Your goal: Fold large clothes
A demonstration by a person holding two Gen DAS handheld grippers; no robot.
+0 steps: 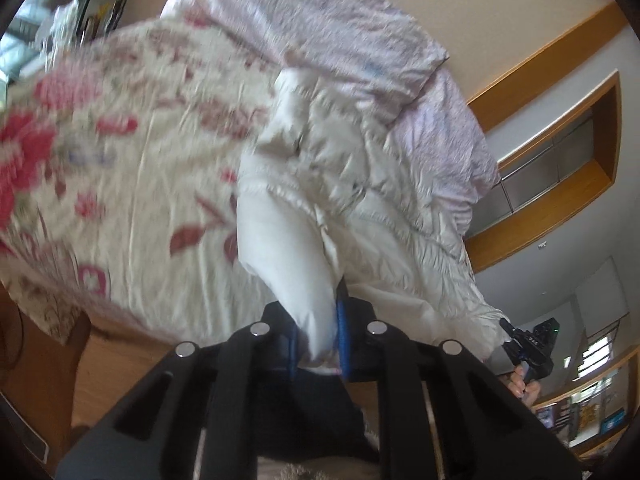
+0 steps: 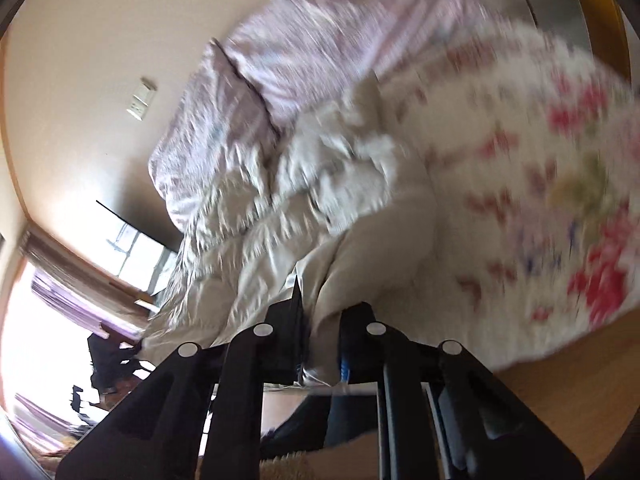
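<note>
A large white quilted garment hangs between both grippers over a bed. My left gripper is shut on a white edge of it, the cloth bunched between the blue pads. My right gripper is shut on another edge of the same white garment. In the left wrist view the right gripper shows at the lower right, held by a hand at the garment's far corner. Both views are blurred by motion.
A floral red-and-cream bedspread and a pale lilac pillow lie on the bed behind the garment. Wooden floor lies below. A wooden-framed wall recess is at the right. A bright window is at the left.
</note>
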